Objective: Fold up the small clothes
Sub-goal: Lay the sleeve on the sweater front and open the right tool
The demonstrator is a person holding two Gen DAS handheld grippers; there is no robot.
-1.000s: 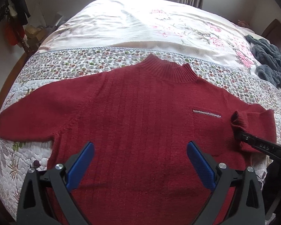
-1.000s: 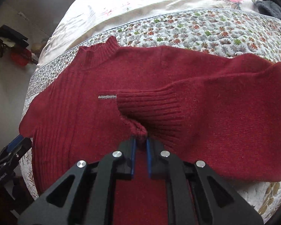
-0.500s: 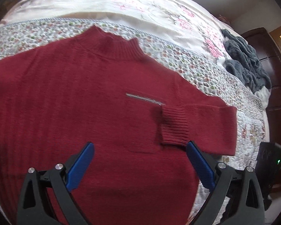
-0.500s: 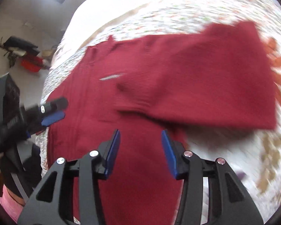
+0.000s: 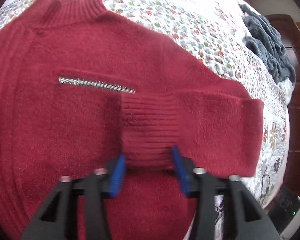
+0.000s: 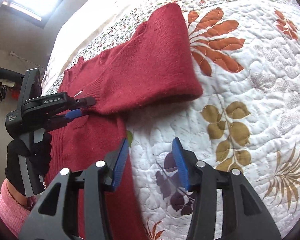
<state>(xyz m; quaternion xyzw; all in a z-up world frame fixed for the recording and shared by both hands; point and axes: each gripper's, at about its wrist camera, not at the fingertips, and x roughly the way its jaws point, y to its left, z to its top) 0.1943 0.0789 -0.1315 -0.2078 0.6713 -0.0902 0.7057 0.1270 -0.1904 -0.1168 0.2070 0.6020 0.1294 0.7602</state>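
A dark red knit sweater point(image 5: 70, 120) lies flat on the quilted bed, collar away from me, a silver zipper point(image 5: 96, 85) on its chest. One sleeve point(image 6: 150, 66) is folded inward, so its ribbed cuff point(image 5: 150, 124) rests on the chest below the zipper. My left gripper point(image 5: 148, 154) is open, its blue fingers partly narrowed and blurred on either side of the cuff's near edge. The right wrist view shows the left gripper point(image 6: 84, 107) at that cuff. My right gripper point(image 6: 151, 146) is open and holds nothing, over the quilt just right of the sweater's side edge.
The floral quilt point(image 6: 250, 80) extends right of the sweater. A grey blanket point(image 5: 270, 46) is heaped at the far right near dark wooden furniture point(image 5: 298, 120). A black device with a green light point(image 5: 288, 206) sits low right. A black-gloved hand point(image 6: 30, 160) holds the left gripper.
The right gripper let go of the cuff, opened and drew back to the right over the quilt. The left gripper moved in on the folded cuff and its jaws narrowed.
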